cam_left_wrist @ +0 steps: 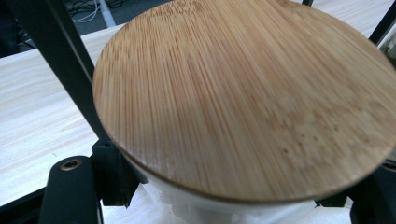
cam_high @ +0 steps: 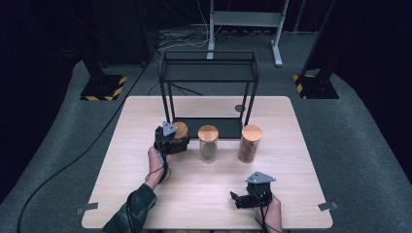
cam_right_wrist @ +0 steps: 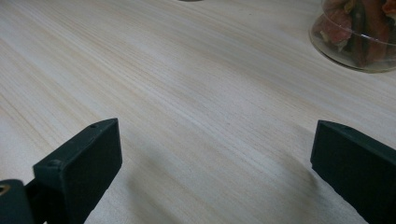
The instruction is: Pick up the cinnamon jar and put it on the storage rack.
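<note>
My wood table (cam_high: 204, 194) sits on grey carpet (cam_high: 63, 160). My left gripper (cam_high: 171, 141) squeezes a jar (cam_left_wrist: 243, 93); up close its lid looks stripy. My right gripper (cam_high: 240, 200) is wide open, empty.

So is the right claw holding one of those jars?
No, the right claw stands open over bare table, apart from the nearest jar.

Rack leg (cam_left_wrist: 60, 60) just beside the gripped jar (cam_left_wrist: 243, 93)

tan striped bamboo lid (cam_left_wrist: 243, 93), black rack (cam_high: 209, 73)
</note>
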